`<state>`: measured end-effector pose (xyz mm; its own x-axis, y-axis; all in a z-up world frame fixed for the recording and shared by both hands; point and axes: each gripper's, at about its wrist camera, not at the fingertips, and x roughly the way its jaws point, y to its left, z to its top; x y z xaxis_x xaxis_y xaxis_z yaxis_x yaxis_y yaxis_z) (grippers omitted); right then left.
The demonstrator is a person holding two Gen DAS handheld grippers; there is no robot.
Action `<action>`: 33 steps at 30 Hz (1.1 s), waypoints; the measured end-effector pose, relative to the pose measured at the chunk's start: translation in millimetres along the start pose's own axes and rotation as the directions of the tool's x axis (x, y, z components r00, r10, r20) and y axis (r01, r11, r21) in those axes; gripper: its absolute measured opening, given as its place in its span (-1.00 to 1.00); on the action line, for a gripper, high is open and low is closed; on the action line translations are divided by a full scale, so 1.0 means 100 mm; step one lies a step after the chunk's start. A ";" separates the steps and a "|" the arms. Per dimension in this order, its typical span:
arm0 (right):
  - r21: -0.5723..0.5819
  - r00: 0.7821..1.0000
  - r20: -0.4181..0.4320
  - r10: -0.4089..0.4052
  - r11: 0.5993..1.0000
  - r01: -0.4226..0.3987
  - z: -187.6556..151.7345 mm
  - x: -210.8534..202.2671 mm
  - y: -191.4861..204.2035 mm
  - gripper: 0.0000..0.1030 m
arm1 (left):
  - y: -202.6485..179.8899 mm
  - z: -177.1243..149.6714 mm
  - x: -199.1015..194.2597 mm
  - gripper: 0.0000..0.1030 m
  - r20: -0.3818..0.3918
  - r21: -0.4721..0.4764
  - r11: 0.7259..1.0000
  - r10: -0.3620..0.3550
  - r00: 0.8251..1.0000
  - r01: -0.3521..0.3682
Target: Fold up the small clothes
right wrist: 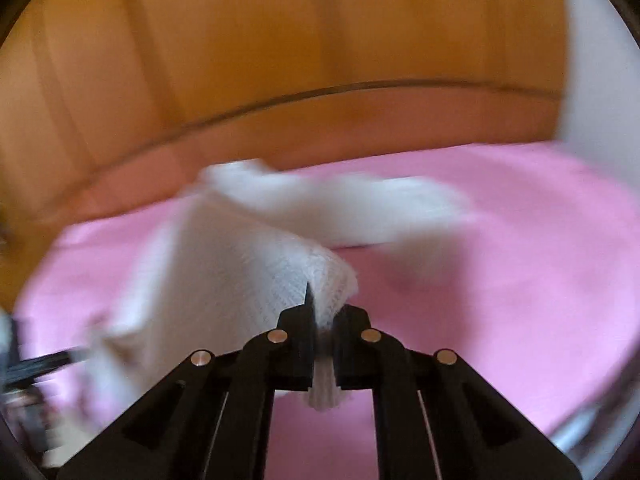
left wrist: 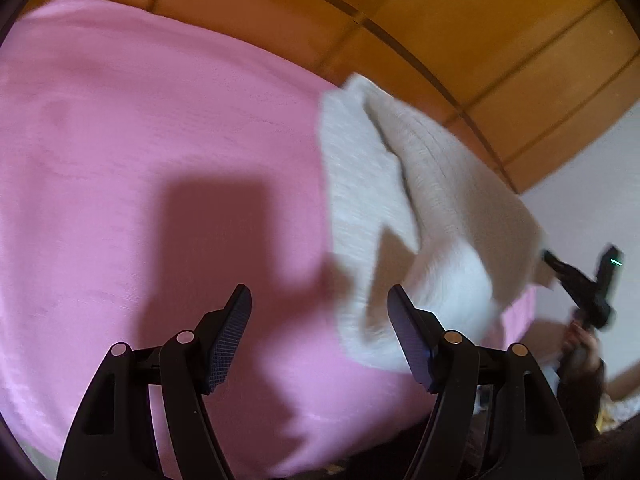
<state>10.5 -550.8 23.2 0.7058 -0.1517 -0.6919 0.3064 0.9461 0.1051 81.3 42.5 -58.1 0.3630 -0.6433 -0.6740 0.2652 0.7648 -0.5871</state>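
One small white knitted garment (right wrist: 248, 264) lies partly on the pink bed sheet (right wrist: 500, 248), with one edge lifted off it. The right gripper (right wrist: 323, 320) is clamped tight on that lifted edge, a bunch of knit pinched between its two black fingers (right wrist: 298, 344) and poking out behind them. The left wrist view shows the same garment (left wrist: 432, 216) hanging as a raised flap above the sheet (left wrist: 140, 128), blurred, so its exact shape is probably unreadable. The left gripper (left wrist: 320, 336), just beside the garment, stands wide with nothing between its fingers, above the sheet. Beyond the sheet rises one orange wooden headboard (right wrist: 280, 40).
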 end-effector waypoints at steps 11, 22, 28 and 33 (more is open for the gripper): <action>0.093 0.989 -0.115 -0.095 0.990 0.106 -0.09 0.73 -0.38 -0.88 | -0.37 -0.07 0.75 -0.56 -0.140 0.019 0.999 -0.032 0.990 0.035; 0.023 0.993 -0.064 -0.102 0.994 0.104 0.01 0.39 -0.36 -0.88 | 0.38 0.81 -0.25 -0.87 0.154 -0.049 0.966 0.258 0.954 -0.254; 0.000 0.993 -0.045 -0.106 0.994 0.106 0.12 0.27 -0.24 -0.88 | 0.80 1.78 -0.73 -0.85 0.283 -0.105 0.825 0.560 0.779 -0.555; -0.029 0.992 -0.045 -0.119 0.993 0.118 0.18 0.24 -0.14 -0.88 | 0.85 1.89 -0.99 -0.30 0.347 -0.259 0.832 0.555 0.756 -0.491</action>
<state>34.4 -573.0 17.7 0.6347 -0.2505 -0.7310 0.3689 0.9295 0.0018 237.0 177.9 43.5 0.7315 -0.0503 -0.6800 -0.1895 0.9430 -0.2736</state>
